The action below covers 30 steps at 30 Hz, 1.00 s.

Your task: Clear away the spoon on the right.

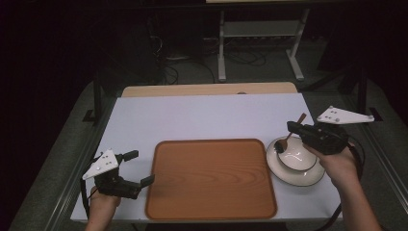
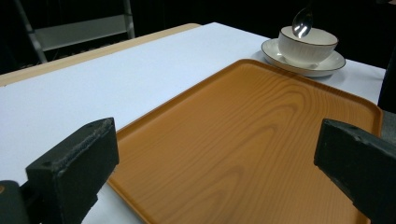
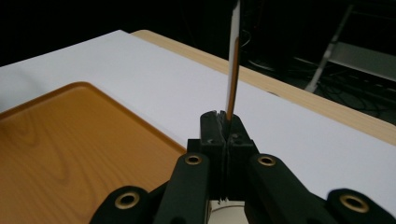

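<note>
The right gripper pinches a spoon by its handle above the bowl on the saucer, right of the tray. The left gripper rests at the tray's near left, jaws spread around nothing.

right hand-held gripper grips spoon | over bowl | tray bare

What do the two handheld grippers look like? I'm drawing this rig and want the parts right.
Both are black. The left gripper and the right gripper each carry a pale grey three-cornered plate with small dots on top. A black cable trails from each toward the person. The fingers are blocky black pads; brass-coloured rivets join the right gripper's linkage. The forearms are bare, with no sleeves in view.
</note>
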Each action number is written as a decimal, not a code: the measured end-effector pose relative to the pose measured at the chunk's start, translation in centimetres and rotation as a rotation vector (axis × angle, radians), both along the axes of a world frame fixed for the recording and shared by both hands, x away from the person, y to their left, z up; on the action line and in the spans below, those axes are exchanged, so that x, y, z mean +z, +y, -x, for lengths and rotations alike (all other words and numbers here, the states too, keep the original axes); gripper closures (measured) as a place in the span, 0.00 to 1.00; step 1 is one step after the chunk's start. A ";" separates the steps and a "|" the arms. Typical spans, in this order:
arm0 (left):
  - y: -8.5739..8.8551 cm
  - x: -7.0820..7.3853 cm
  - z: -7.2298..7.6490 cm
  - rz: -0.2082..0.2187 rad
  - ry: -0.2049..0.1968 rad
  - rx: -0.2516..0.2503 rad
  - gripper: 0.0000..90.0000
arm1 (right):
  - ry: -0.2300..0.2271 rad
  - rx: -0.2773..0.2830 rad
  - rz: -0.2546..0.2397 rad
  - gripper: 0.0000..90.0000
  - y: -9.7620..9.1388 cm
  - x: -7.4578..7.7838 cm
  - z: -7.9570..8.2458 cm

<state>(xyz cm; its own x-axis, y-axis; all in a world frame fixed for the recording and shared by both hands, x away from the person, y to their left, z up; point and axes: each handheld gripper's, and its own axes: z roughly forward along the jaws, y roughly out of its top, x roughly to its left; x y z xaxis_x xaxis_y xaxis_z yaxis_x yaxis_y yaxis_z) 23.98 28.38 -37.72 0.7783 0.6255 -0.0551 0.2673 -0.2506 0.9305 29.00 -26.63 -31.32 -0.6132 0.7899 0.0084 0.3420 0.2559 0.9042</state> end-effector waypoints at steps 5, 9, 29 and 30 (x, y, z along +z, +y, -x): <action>0.1 0.0 0.0 0.003 -0.001 0.000 0.00 | 0.019 0.063 0.019 0.98 1.9 -0.4 0.2; 0.0 0.0 0.1 0.000 -0.003 -0.005 0.00 | 0.036 0.093 0.031 0.98 2.8 -0.8 0.3; 0.1 0.1 0.1 0.005 -0.006 -0.004 0.00 | 0.139 0.251 0.174 0.98 8.0 -4.4 1.0; 0.1 0.1 0.1 0.005 -0.006 -0.004 0.00 | 0.139 0.251 0.174 0.98 8.0 -4.4 1.0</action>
